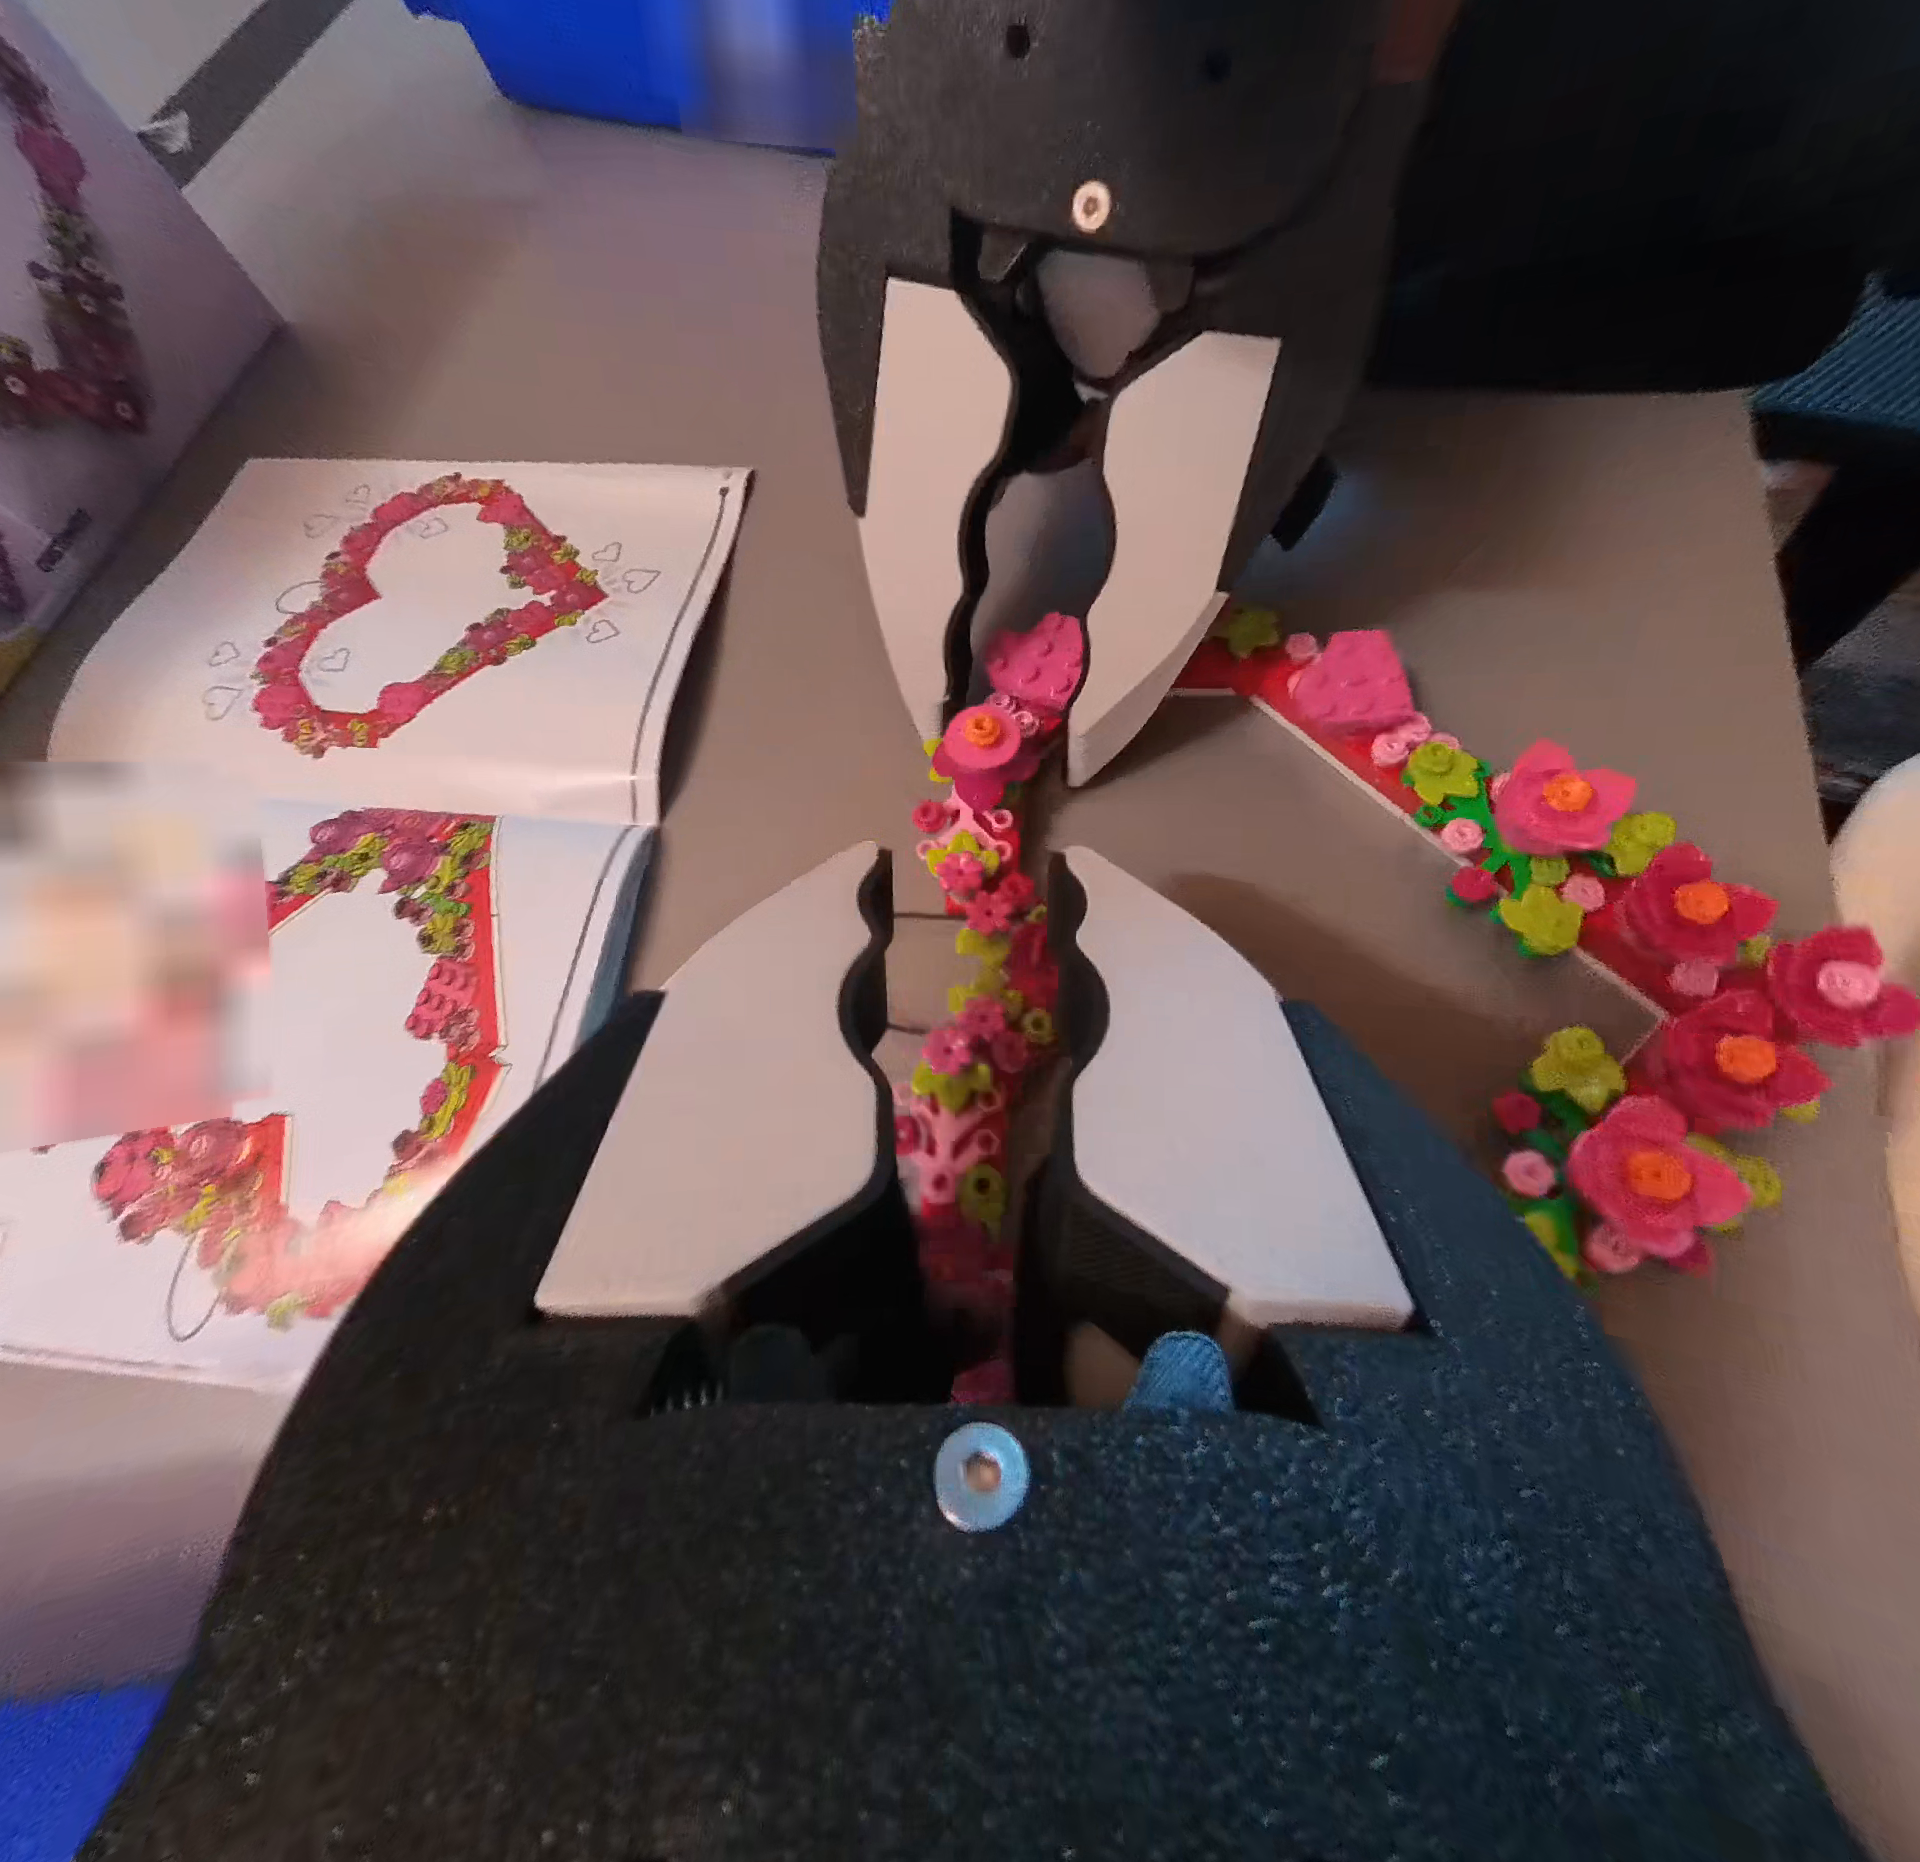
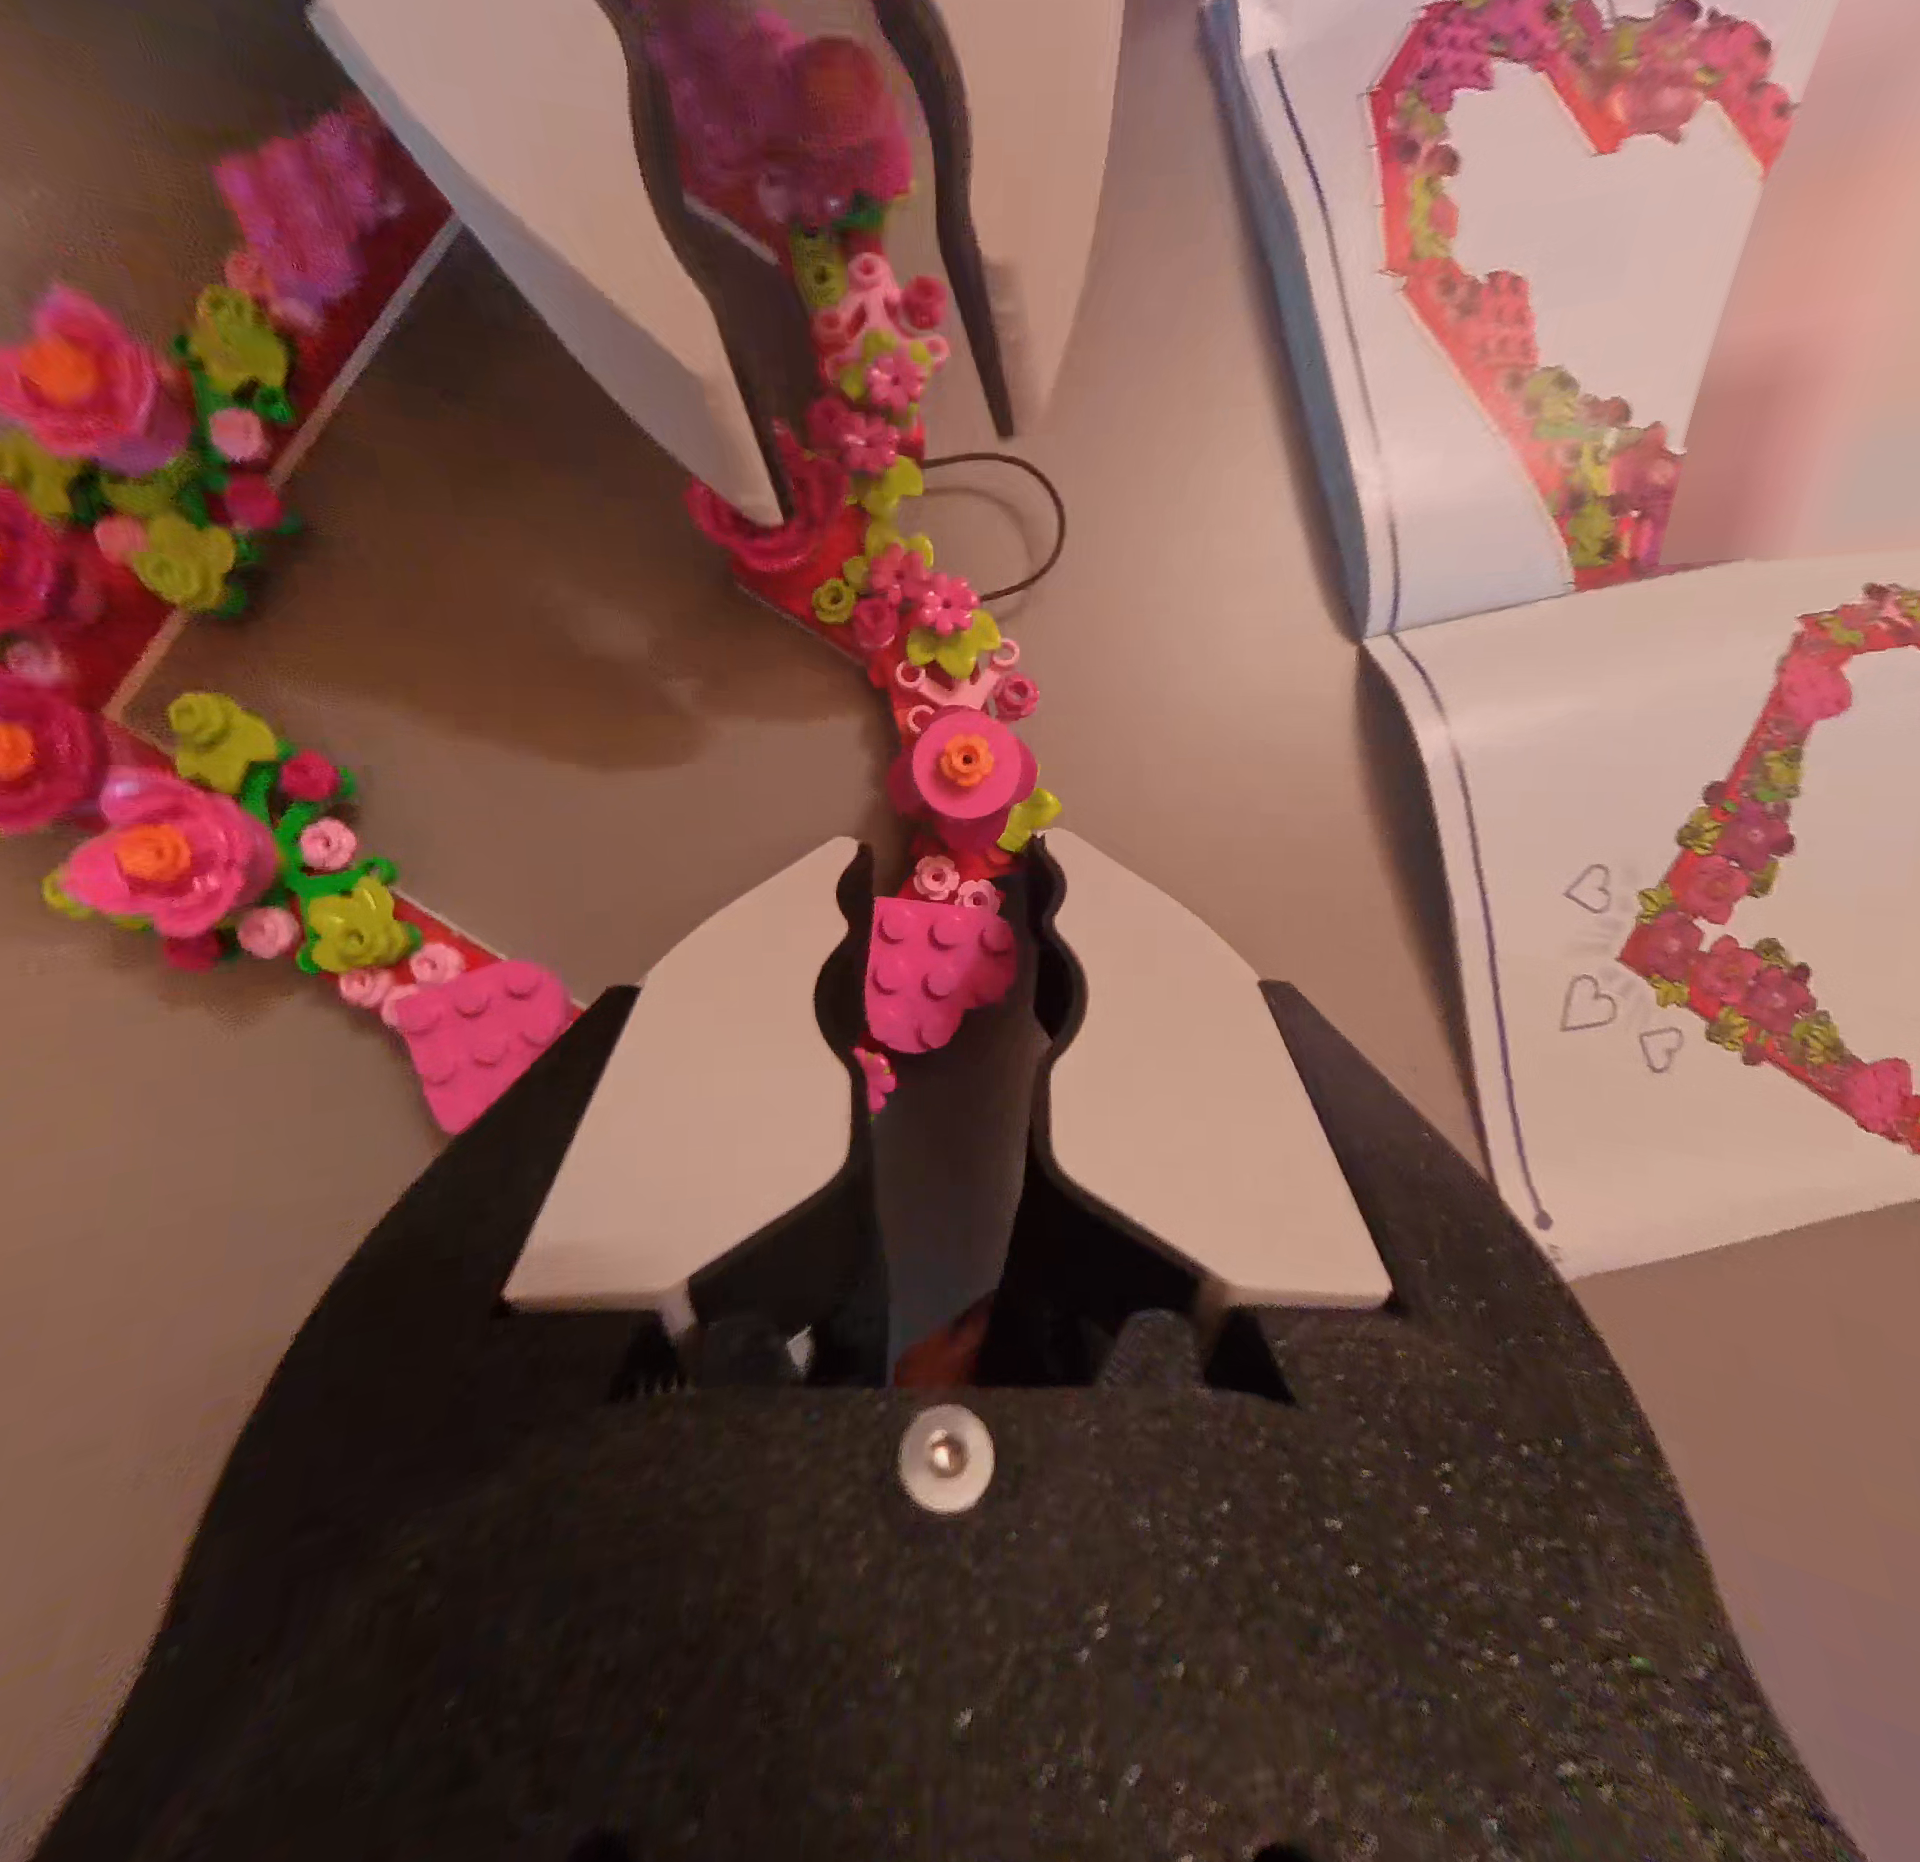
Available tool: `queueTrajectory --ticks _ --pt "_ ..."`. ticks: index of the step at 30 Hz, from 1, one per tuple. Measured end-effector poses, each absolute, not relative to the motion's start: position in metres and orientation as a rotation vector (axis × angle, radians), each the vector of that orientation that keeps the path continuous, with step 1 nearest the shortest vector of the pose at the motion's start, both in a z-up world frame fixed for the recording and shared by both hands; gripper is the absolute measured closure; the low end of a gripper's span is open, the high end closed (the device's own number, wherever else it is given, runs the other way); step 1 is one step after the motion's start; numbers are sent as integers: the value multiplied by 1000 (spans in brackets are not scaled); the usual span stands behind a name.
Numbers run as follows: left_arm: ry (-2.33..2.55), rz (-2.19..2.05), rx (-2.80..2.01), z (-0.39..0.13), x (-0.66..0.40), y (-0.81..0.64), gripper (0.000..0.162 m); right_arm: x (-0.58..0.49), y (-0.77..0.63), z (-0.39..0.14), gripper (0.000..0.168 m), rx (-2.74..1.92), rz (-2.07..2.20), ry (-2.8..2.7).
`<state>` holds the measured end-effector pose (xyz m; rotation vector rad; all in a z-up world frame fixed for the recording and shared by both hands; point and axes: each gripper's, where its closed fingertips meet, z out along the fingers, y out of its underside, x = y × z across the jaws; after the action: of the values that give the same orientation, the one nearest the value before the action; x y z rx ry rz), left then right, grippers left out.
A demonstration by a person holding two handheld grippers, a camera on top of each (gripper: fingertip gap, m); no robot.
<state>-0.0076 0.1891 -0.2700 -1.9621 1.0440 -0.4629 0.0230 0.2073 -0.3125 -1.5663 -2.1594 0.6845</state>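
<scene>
My left tongs (image 1: pixel 971 856) are clenched around one flowered arm of the brick-built heart frame (image 1: pixel 982 991), the red strip with small pink blossoms and lime leaves running straight down the gap between my fingers (image 1: pixel 748 1074). My right tongs (image 2: pixel 951 856) come in from the far end of that same arm and grasp the pink studded heart plate (image 2: pixel 935 971) at its tip, just behind the round magenta flower with the orange centre (image 2: pixel 966 763). The two sets of tongs stand tip to tip, near but apart.

The frame's other arm (image 1: pixel 1621 939), with the big pink roses, lies flat on the grey worktop (image 1: pixel 1299 836) to my right. A thin dark cord loop (image 2: pixel 1029 524) sticks out beside the gripped arm. The open instruction booklet (image 1: pixel 416 617) lies on my left, a blue bin (image 1: pixel 644 25) beyond it.

To do this well, I judge both grips should stay square on the red base rather than on the loose blossoms, which could pop off, and any pressing should go straight down through the studs so the strip does not flex.
</scene>
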Motion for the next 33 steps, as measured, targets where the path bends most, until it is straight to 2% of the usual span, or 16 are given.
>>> queueTrajectory --ticks 3,6,11,16,18,24,28,31,33 --pt "1050 -494 -2000 -282 -8 194 135 22 204 -313 140 -1593 787 -2149" --pt "1015 -554 -1959 -270 -5 197 136 25 203 -311 139 -1596 882 -2143" --pt "1011 -429 -1929 -261 -15 199 139 28 214 -298 129 -1592 926 -2060" --pt "892 -336 -2017 -270 -39 213 141 23 247 -264 138 -1587 800 -1893" --pt "877 -328 -2039 -274 -42 216 142 21 270 -262 142 -1622 657 -1815" --pt "838 -343 -2029 -273 -44 220 143 29 321 -303 138 -1520 56 -1977" --pt "822 -337 -2014 -270 -46 221 143 13 323 -306 148 -1432 27 -1990" --pt "821 -323 -1996 -267 -46 222 143 11 334 -307 167 -1250 -160 -2027" --pt "817 -290 -1972 -260 -48 222 142 10 335 -296 168 -1135 -238 -1999"
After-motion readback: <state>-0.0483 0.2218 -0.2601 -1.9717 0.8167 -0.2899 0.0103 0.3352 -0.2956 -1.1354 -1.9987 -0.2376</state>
